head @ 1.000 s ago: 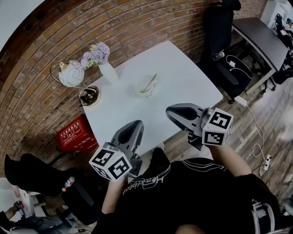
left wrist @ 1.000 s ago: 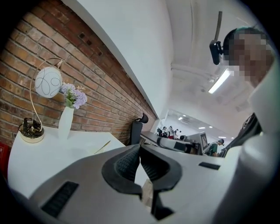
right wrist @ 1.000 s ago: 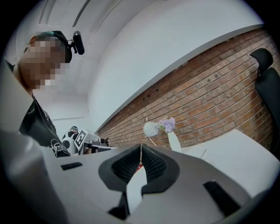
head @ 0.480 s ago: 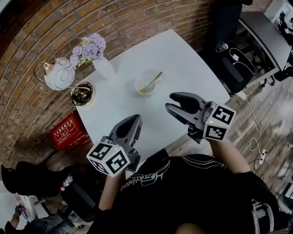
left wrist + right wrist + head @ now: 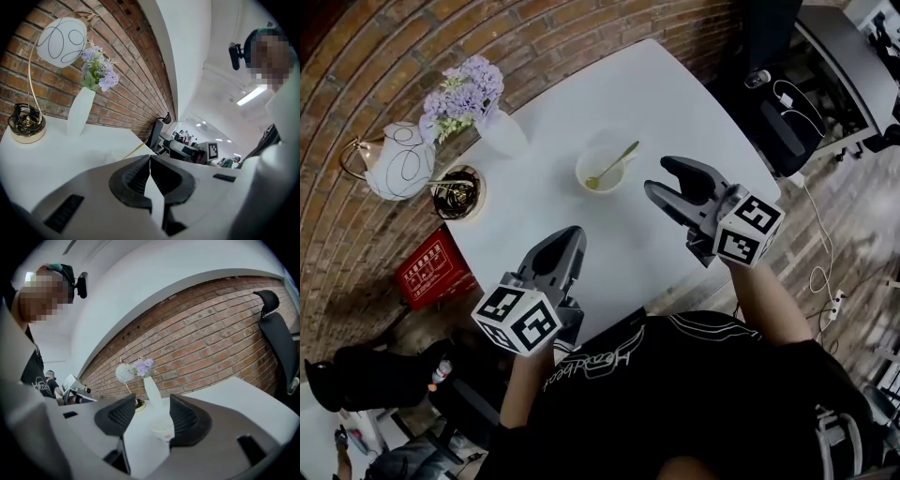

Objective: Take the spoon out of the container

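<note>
A white desk (image 5: 647, 103) fills the upper centre of the frame, its near edge passing under both tongs. White script on the person's black shirt (image 5: 703, 394) and print on the red crate (image 5: 431, 272), lower left, cannot be read. The left tongs (image 5: 572, 234) are clenched and empty, while the right tongs (image 5: 659, 178) are opening with nothing between them. The spoon (image 5: 617, 161) leans in the container (image 5: 584, 173), with bare desk all round.

A white table (image 5: 666, 103) stands by a brick wall (image 5: 356, 66), a black office chair (image 5: 780, 131) beside it.
</note>
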### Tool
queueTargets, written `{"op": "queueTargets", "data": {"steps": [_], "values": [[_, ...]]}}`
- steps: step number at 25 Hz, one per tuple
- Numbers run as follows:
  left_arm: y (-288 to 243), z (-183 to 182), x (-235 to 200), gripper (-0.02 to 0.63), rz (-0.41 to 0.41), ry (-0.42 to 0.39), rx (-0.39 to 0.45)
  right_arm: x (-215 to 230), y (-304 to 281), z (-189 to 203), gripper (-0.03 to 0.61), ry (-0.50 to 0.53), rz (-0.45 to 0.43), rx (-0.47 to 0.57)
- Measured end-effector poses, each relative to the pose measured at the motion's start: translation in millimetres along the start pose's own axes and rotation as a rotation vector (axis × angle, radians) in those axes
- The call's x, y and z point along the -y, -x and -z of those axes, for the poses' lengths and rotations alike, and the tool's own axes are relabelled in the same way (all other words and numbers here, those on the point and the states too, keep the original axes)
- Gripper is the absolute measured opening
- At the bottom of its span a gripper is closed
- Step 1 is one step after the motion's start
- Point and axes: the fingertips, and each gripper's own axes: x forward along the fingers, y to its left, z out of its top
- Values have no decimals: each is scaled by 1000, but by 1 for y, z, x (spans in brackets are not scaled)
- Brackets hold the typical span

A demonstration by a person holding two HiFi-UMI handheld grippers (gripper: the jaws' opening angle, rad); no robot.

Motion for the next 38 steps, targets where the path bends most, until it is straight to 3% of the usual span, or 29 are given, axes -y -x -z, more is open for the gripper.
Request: {"op": "queueTargets", "data": {"steps": [11, 25, 28, 34, 38], "values": [[-12, 5, -48, 5, -53, 44, -3, 61, -39, 40, 192, -49, 102, -98], [-19, 23, -83, 5, -86, 96, -44, 83, -77, 62, 187, -85, 127, -120], [-21, 23, -87, 5, -89, 106, -44, 82, -83, 64, 106, -89, 119, -118], [-23, 23, -89, 5, -84, 116, -42, 81, -87, 63, 21, -103, 121, -103], [-23, 23, -87, 5, -82, 101, -40, 82, -87, 63, 6, -136, 121, -93]]}}
